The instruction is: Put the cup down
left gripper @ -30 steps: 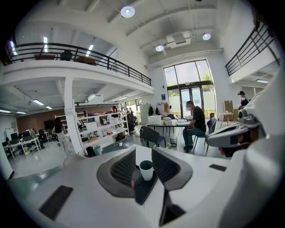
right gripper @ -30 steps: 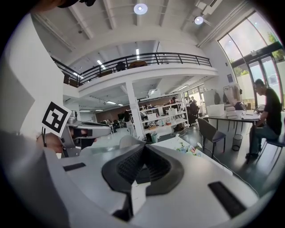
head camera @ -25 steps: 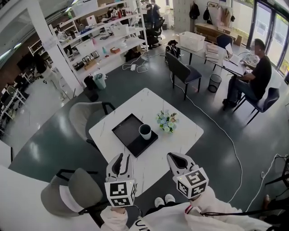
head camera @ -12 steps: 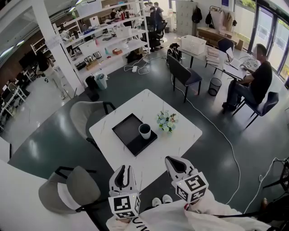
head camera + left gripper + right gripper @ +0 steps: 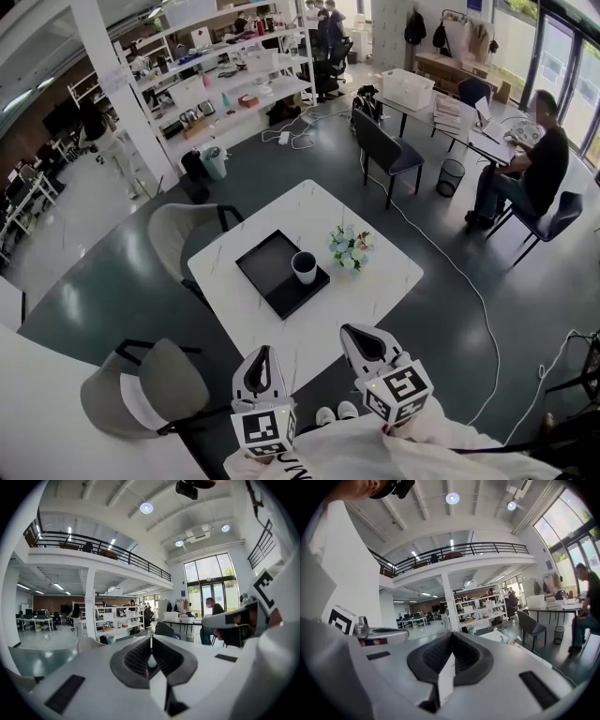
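A white cup (image 5: 304, 267) with a dark inside stands upright on the near right corner of a black tray (image 5: 266, 265), on the white table (image 5: 375, 281). Both grippers hang well short of it, over the table's near edge. My left gripper (image 5: 261, 354) holds nothing, and its jaws are closing, with the tips nearly met. In the left gripper view the left gripper (image 5: 151, 637) shows only a thin slit, and it points out into the room. My right gripper (image 5: 362, 331) is shut and empty. In the right gripper view the right gripper (image 5: 451, 635) has its jaws together.
A small bunch of flowers (image 5: 351, 249) sits right of the cup. Grey chairs stand at the table's left (image 5: 178, 239) and near left (image 5: 155, 384). A dark chair (image 5: 382, 150), a seated person (image 5: 534, 159) and a floor cable (image 5: 450, 262) lie beyond.
My left gripper's jaws have gone from wide apart to nearly together. Both grippers have drawn back a little toward me. The cup has not moved.
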A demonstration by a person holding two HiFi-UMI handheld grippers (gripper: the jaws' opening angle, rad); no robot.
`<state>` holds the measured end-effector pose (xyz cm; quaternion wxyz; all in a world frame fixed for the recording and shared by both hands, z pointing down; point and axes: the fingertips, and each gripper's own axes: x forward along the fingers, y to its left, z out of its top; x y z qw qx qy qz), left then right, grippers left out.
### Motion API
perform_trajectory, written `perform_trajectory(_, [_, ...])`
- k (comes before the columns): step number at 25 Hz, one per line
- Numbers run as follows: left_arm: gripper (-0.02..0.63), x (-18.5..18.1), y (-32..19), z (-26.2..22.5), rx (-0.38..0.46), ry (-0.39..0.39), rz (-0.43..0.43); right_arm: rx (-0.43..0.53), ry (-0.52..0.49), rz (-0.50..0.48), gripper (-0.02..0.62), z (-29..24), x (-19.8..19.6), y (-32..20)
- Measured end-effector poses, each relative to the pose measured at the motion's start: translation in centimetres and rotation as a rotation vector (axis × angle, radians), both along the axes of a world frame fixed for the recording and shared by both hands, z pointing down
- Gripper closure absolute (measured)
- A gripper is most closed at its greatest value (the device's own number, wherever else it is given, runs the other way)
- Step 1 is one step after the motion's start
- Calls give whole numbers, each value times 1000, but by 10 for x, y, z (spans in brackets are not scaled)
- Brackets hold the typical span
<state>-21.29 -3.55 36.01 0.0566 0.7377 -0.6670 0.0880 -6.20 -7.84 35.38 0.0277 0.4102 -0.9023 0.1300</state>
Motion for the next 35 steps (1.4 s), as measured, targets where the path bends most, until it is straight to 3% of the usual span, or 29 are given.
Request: perform_trajectory(35, [595,6,-2,18,-67,7,34,-26,20,-4,591,10,-6,-2])
